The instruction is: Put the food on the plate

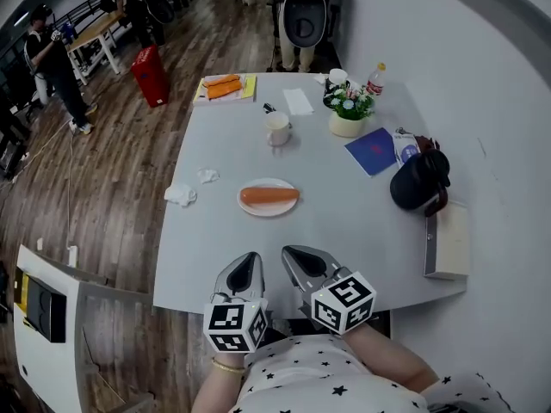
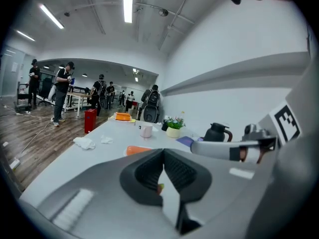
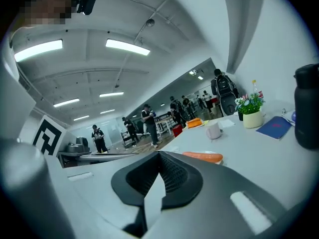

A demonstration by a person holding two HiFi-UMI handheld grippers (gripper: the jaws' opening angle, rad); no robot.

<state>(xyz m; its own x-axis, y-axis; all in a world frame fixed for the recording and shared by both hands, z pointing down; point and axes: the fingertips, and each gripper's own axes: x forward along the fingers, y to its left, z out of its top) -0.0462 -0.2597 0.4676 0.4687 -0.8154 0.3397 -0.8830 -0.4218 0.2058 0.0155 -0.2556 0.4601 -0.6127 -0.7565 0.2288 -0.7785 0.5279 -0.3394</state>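
An orange carrot (image 1: 269, 195) lies lengthwise on a small white plate (image 1: 267, 210) in the middle of the grey table (image 1: 362, 231). Both grippers hover side by side over the table's near edge, short of the plate. My left gripper (image 1: 250, 261) is shut with nothing in it, and my right gripper (image 1: 295, 255) is shut and empty too. In the left gripper view the jaws (image 2: 163, 153) meet, with the carrot (image 2: 137, 150) just beyond them. The right gripper view shows closed jaws (image 3: 159, 156) and the carrot (image 3: 202, 157) ahead to the right.
A white mug (image 1: 277, 128), a flower pot (image 1: 348, 110), a blue booklet (image 1: 372, 151), a black jug (image 1: 419, 181) and a white box (image 1: 449, 239) stand further back and right. Crumpled tissues (image 1: 181, 194) lie left. A yellow tray (image 1: 225, 88) with orange food sits far back.
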